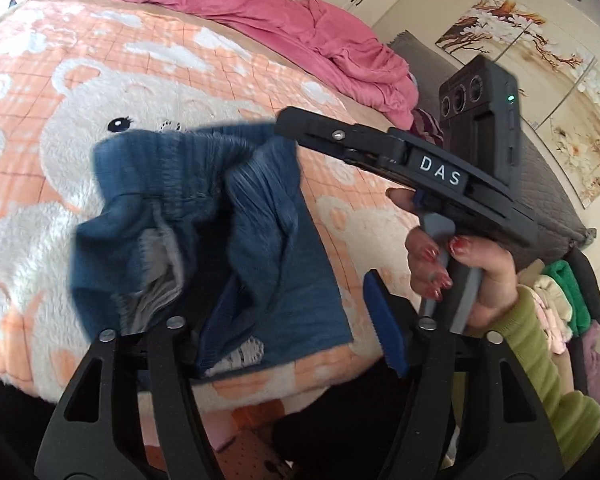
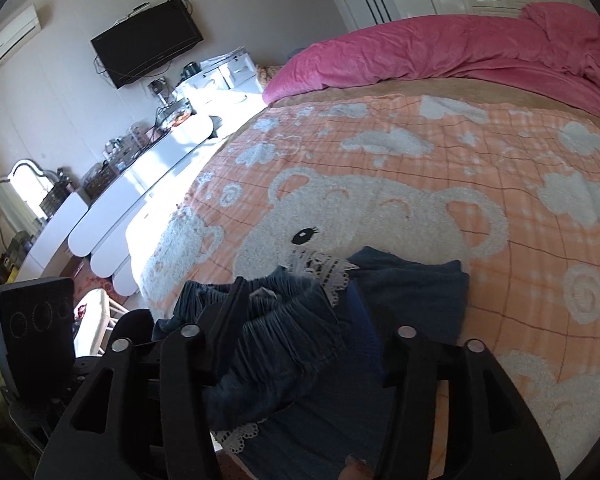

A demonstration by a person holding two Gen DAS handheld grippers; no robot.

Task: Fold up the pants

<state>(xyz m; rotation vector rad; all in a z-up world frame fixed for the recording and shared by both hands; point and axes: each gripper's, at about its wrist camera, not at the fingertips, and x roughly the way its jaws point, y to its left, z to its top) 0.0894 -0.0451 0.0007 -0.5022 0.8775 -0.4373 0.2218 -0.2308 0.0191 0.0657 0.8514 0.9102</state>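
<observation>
Jaws: both grippers open, angled downward | pants [image 1: 204, 216] bunched on blanket [image 1: 100, 80] | right hand [image 1: 460, 272] on grip

Pants [image 1: 260, 248]: blue denim, ribbed elastic waistband, white lace trim at the hems. Bunched and partly folded, waistband gaping open, lying on the bed near its edge.

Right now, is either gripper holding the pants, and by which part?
Left gripper: no, its visible pad is clear of the pants. Right gripper: the waistband lies between its fingers, but a grip cannot be told.
</observation>
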